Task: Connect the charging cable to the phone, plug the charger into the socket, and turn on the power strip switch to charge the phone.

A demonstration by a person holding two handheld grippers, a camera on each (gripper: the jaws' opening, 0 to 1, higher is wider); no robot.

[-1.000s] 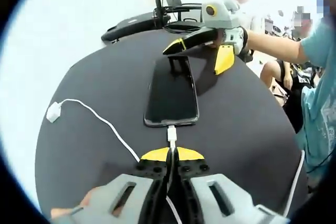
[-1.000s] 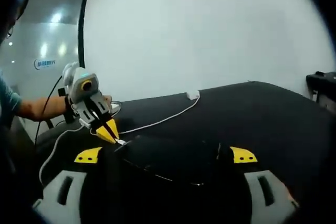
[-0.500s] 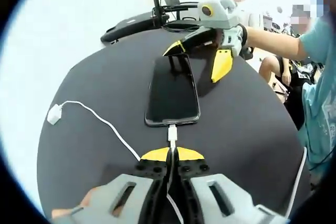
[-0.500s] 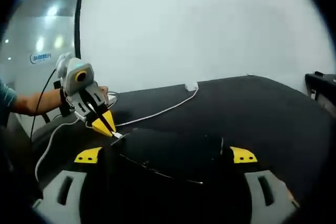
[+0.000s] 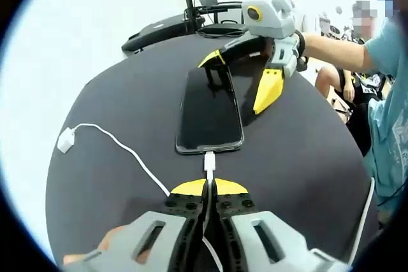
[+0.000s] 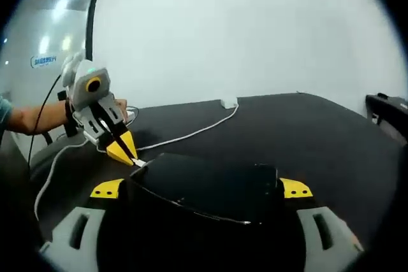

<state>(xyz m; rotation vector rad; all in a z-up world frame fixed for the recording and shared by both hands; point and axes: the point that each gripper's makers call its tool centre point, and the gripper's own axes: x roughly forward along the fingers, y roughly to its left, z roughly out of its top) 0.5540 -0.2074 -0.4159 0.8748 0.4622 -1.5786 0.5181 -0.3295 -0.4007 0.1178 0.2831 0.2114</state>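
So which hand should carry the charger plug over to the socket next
Left, probably. The left gripper is shut on the white cable just behind the phone, and that cable runs to the charger plug on its side of the table. The right gripper has open jaws astride the phone's far end.

— What holds everything up?

— A round bench [image 5: 108, 157] with a black top.

— What lies on it?

— A black phone [image 5: 209, 113] lies flat near the middle, screen up. A white cable [image 5: 127, 150] is plugged into its near end. The cable curves across the bench to a small white charger [image 5: 65, 139] near the edge.

— Anything else?

— Another white cord [image 5: 361, 221] runs along the other edge of the bench.
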